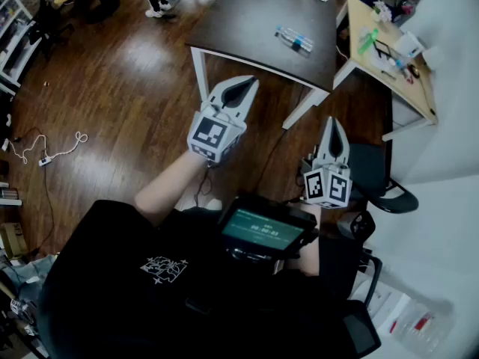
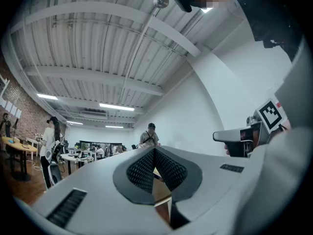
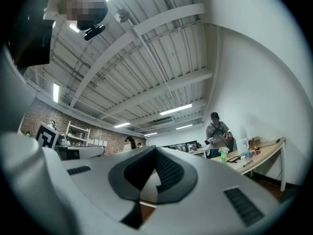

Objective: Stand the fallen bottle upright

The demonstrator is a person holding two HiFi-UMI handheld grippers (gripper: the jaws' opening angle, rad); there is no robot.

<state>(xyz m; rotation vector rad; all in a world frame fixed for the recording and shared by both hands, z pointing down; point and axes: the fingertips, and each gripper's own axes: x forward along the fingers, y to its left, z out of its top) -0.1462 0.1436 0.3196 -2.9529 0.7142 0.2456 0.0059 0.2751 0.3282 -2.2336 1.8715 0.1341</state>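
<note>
Head view: a clear plastic bottle with a blue label [image 1: 294,40] is seen lying on its side on the dark rectangular table with white legs [image 1: 247,21]. It lies well ahead of both pairs of jaws and is touched by neither. It is beyond the tips of the left gripper [image 1: 244,85] and off to their right, and beyond the tips of the right gripper [image 1: 333,128] and slightly to their left.

The left gripper's jaws are seen closed, tip against tip, with nothing between them; in the left gripper view only a small diamond-shaped gap is left behind the meeting tips. The right gripper's jaws are likewise clenched together and empty. Both grippers are tilted upward, and ceiling beams [image 2: 98,18] and strip lights [image 2: 116,106] are shown beyond the jaws.

Print on the bottle's label cannot be read. Black-and-white square markers [image 1: 212,134] are borne on each gripper's cube. Digits on the green-lit screen of the dark device [image 1: 263,230] behind the jaws are too blurred to be read.
</note>
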